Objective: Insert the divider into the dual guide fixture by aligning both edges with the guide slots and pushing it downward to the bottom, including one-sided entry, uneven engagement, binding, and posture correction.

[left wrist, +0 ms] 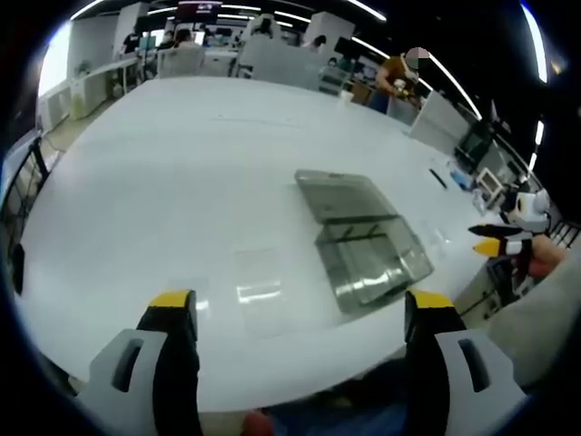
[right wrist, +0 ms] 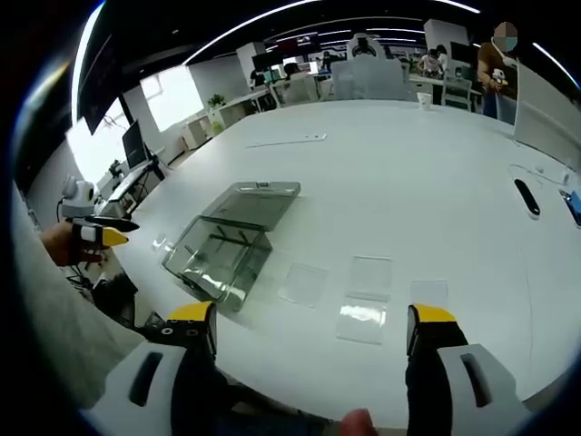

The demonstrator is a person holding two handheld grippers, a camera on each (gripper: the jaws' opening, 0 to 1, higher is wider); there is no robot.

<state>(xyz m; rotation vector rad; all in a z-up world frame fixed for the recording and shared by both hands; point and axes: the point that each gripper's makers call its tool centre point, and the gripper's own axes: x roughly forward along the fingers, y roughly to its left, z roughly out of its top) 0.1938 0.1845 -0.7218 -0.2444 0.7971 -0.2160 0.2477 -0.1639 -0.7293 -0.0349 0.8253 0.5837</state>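
Note:
A smoky clear guide fixture (left wrist: 374, 254) (right wrist: 221, 254) lies on the white table (left wrist: 182, 163) (right wrist: 408, 163), its lid folded open flat behind it. Several clear divider sheets lie flat nearby, one (left wrist: 259, 286) in front of my left gripper, others (right wrist: 368, 272) (right wrist: 304, 283) in front of my right. My left gripper (left wrist: 300, 309) hovers open at the near table edge, nothing between its jaws. My right gripper (right wrist: 311, 318) is also open and empty. Each gripper also appears in the other's view, held in a hand off the table edge: right (left wrist: 497, 240), left (right wrist: 102, 234).
A black pen-like object (right wrist: 525, 198) (left wrist: 438, 178) lies on the table's far side, and a small cup (right wrist: 423, 100) stands near the back edge. Desks, chairs, monitors and people stand beyond the table. A grey sleeve (right wrist: 45, 327) crosses the near left.

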